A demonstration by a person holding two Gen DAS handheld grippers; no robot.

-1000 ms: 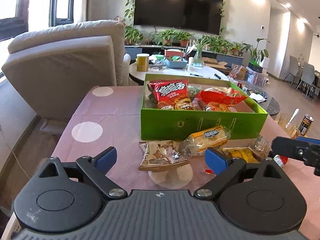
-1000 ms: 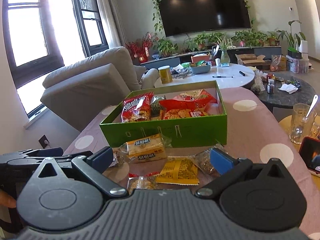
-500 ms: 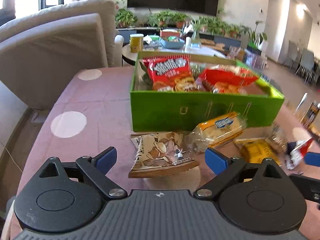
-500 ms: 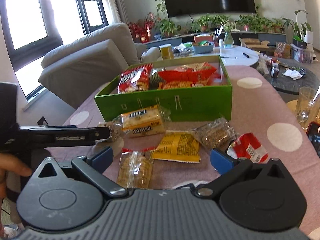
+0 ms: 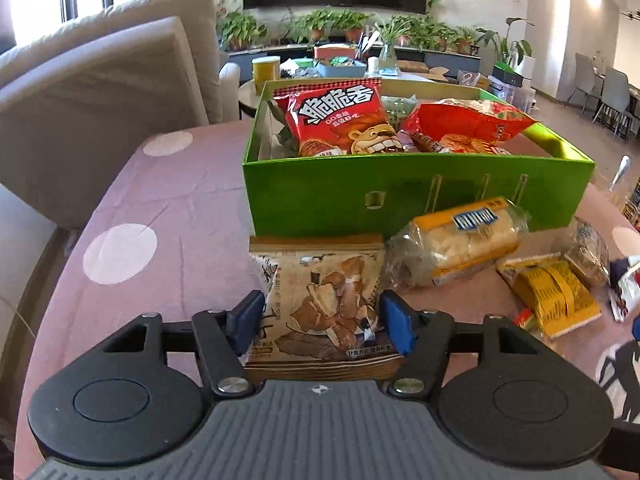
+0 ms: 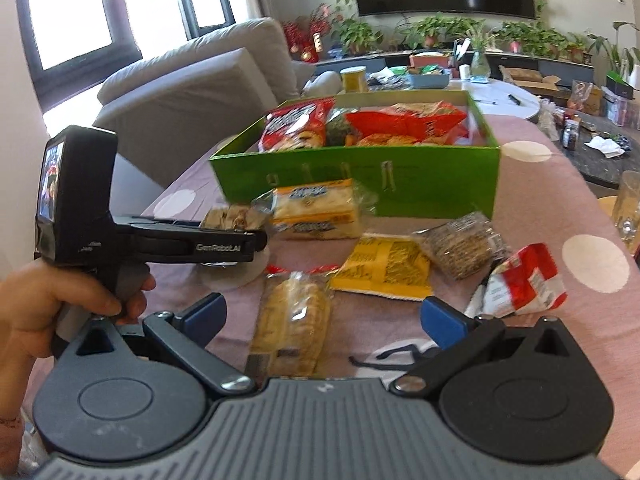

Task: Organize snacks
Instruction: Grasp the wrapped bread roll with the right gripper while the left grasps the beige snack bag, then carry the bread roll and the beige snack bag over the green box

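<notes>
A green box (image 5: 320,200) (image 6: 360,176) holding red chip bags (image 5: 340,120) stands on the pink dotted tablecloth. In front of it lies a brown snack packet (image 5: 320,280) (image 6: 232,216). My left gripper (image 5: 322,320) (image 6: 256,240) has its jaws closing on that packet, with the blue pads against its two sides. A yellow-topped bread packet (image 5: 460,240) (image 6: 316,212) lies just to the right. My right gripper (image 6: 322,318) stands open just above a clear biscuit packet (image 6: 292,320), not touching it.
A yellow packet (image 6: 384,268), a clear cracker packet (image 6: 460,244) and a red-and-white packet (image 6: 524,280) lie loose to the right. A grey sofa (image 5: 100,100) stands left of the table. A glass (image 6: 630,208) is at the right edge. A person's hand (image 6: 60,312) holds the left gripper.
My left gripper came forward and down onto the brown packet, and its jaws narrowed from wide open to the packet's sides. My right gripper sank a little toward the loose snacks.
</notes>
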